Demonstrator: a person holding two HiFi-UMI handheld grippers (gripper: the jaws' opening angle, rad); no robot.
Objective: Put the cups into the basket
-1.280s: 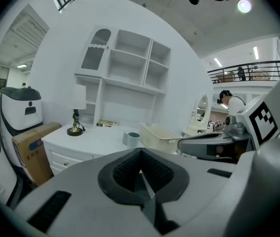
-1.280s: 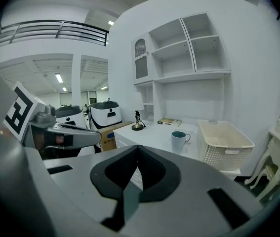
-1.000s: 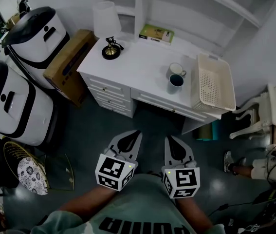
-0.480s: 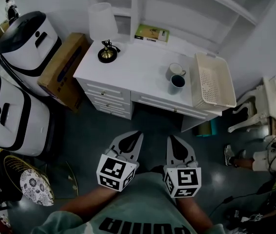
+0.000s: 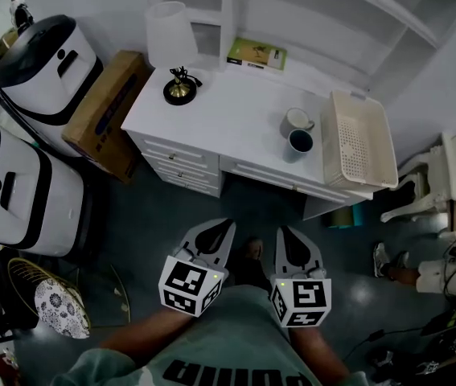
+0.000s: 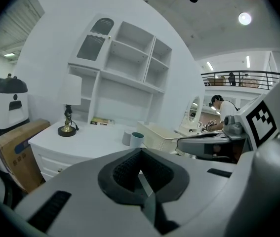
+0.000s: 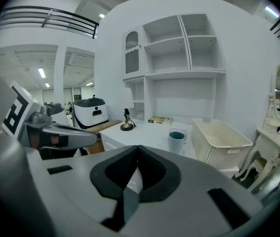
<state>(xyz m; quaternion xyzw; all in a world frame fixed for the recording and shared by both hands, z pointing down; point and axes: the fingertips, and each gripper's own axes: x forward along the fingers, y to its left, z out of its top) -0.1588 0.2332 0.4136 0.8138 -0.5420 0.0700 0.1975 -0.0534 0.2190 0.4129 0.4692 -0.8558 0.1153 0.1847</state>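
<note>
Low in the frame's centre, the left gripper (image 5: 226, 220) and the right gripper (image 5: 279, 230) hang side by side over dark floor, each with jaws pressed together and nothing between them. Farther up, on the white desk (image 5: 228, 107), a pale cup (image 5: 296, 121) and a dark-lined cup (image 5: 299, 141) stand close together (both upright), just left of the empty basket (image 5: 330, 147). Nothing is done yet — both cups await lifting and placing.

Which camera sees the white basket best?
The head view: it looks down on the whole basket, its rim and holed bottom, empty, at the desk's right end. The right gripper view shows it from the side, fairly near. The left gripper view shows only a small part beyond the cups.
</note>
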